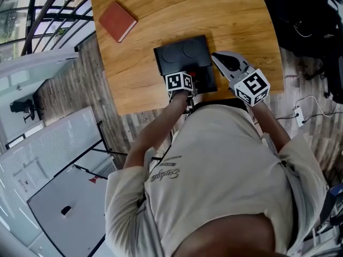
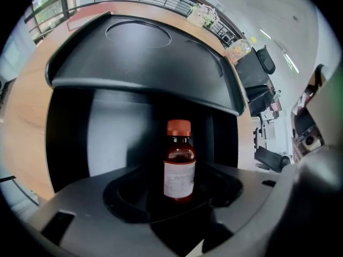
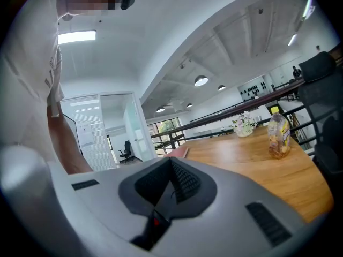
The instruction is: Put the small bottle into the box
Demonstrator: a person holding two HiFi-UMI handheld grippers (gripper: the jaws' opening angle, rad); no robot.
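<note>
Brown, with an orange-red cap, the small bottle (image 2: 179, 165) is seen standing upright right between the jaws of the left gripper (image 2: 178, 199). The jaws are closed on its lower part, one on each side. A white label is wrapped around the bottle. Small print is on the label, but it is too tiny to be read.

The bottle is held inside the black box (image 1: 205, 76), low down and close to the jaws. The dark inner wall of the box is seen just behind the bottle. The lid (image 2: 139, 58) is raised and hangs over the bottle, above and beyond the jaws. Two round shapes are pressed into the lid.

The jaws of the right gripper (image 3: 170, 183) are shut together, and nothing is held between them. This gripper is kept up off the wooden table (image 3: 257, 165), beside the box. Far past its jaws, to the right, a clear plastic bottle (image 3: 279, 135) with a yellow cap is stood on the table. Its label cannot be read. A bunch of flowers (image 3: 244, 125) is seen just left of that bottle.

A red book (image 1: 118, 20) is laid on the table well beyond the box, with no words seen on its cover. Curly writing is printed on the person's shirt (image 1: 214, 165), but it cannot be read clearly.
</note>
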